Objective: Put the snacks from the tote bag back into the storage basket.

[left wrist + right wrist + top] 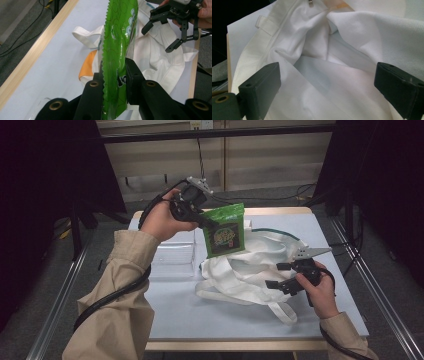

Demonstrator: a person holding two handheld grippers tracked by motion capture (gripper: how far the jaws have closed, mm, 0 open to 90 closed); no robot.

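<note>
Left claw [113, 75] right up close in the left gripper view, its two black jaws clamped flat on a green pouch [119, 47], pads pressing both faces near the serrated edge. The pouch stands edge-on between the jaws, its printed side turned away to the right. From the high view the same pouch [226, 230] hangs in the air above the surface [200, 315], tilted a little, with the left claw [209, 224] pinching its left edge and the left hand [167, 220] raised behind it.

Below the pouch lies a white bag [250, 265], crumpled and spread over the middle of the surface, its straps trailing toward the near edge. In the left gripper view the bag [160, 57] shows an orange patch [87, 65] at its left fold.

Right claw [275, 275] sits low at the bag's right side, jaws spread wide with nothing between the pads. The right gripper view looks along those parted jaws into the folds of the bag [317, 50], cloth just beyond the tips; the right claw [327, 82] grips nothing.

A clear box [175, 255] rests on the surface just left of the bag, under the raised left arm.
</note>
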